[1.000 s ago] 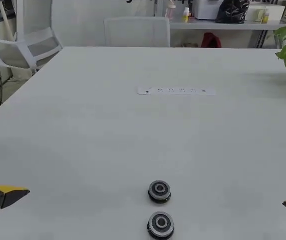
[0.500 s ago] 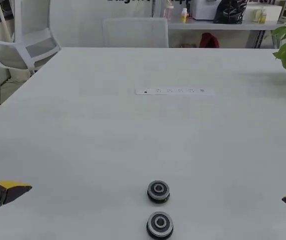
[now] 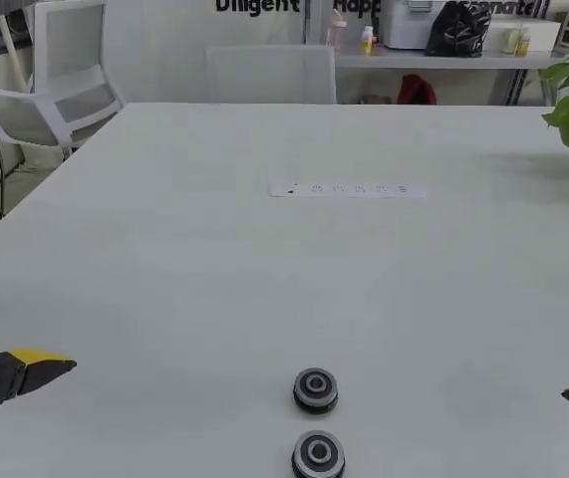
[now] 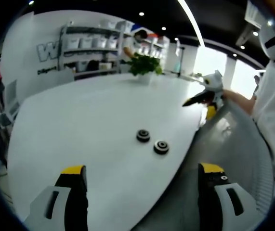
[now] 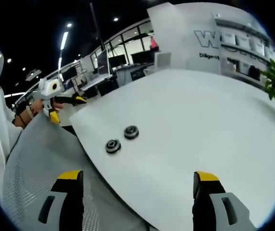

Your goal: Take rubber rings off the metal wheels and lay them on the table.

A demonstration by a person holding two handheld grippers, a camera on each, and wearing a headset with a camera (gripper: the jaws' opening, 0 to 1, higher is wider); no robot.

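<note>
Now the left gripper (image 4: 142,168) has come slightly nearer the metal wheels (image 3: 315,389). It and the right gripper (image 5: 137,175) keep their jaws wide apart, empty.

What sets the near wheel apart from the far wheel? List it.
Near wheel lies closest to the table's front edge; far wheel sits farther in. The head view looks more steeply onto the near wheel; the far wheel shows more of its ring. Both lie flat, hub up, ring on, apart, untouched.
</note>
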